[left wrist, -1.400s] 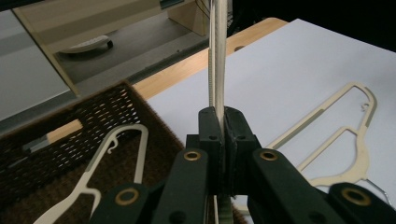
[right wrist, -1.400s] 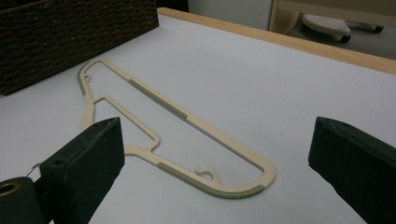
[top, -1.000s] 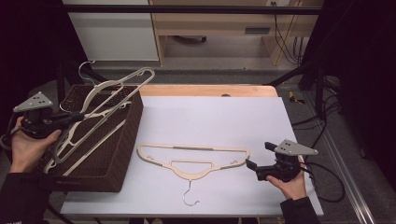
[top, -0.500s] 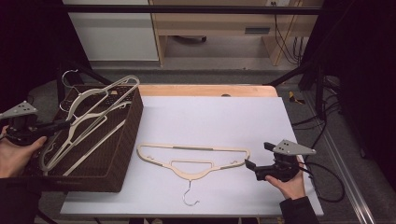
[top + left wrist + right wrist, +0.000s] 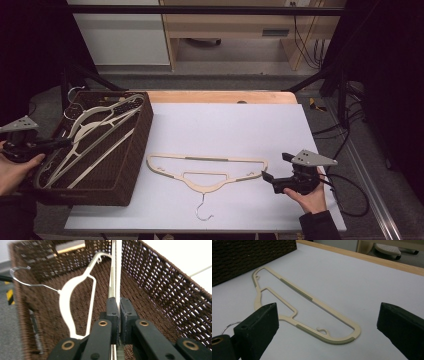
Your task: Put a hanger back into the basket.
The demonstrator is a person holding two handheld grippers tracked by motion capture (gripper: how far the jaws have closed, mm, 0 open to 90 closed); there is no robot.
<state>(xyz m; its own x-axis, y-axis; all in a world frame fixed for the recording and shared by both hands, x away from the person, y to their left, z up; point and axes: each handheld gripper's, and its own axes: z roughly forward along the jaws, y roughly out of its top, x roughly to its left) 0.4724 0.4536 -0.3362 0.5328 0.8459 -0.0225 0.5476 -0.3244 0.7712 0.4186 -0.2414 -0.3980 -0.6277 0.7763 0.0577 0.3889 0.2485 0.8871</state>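
A brown wicker basket (image 5: 141,134) stands at the table's left end. My left gripper (image 5: 64,144) reaches in over its left rim, shut on the thin edge of a cream hanger (image 5: 95,131) that lies slanted inside. In the left gripper view the jaws (image 5: 117,308) pinch that hanger's bar (image 5: 115,270), and a second white hanger (image 5: 67,298) with a wire hook rests beside it. Another cream hanger (image 5: 207,160) lies flat on the white table. My right gripper (image 5: 274,166) stands open just right of its end. Its jaws (image 5: 325,312) frame the hanger (image 5: 307,296) without touching it.
The basket's dark wall (image 5: 249,255) rises beyond the flat hanger. A wooden strip (image 5: 225,96) edges the table's far side, with a cabinet and shelf on the floor behind. Cables (image 5: 350,190) trail off the right edge.
My left hand has moved left and down, and the held hanger has sunk from above the basket's rim into the basket. The right gripper and the flat hanger have not moved.
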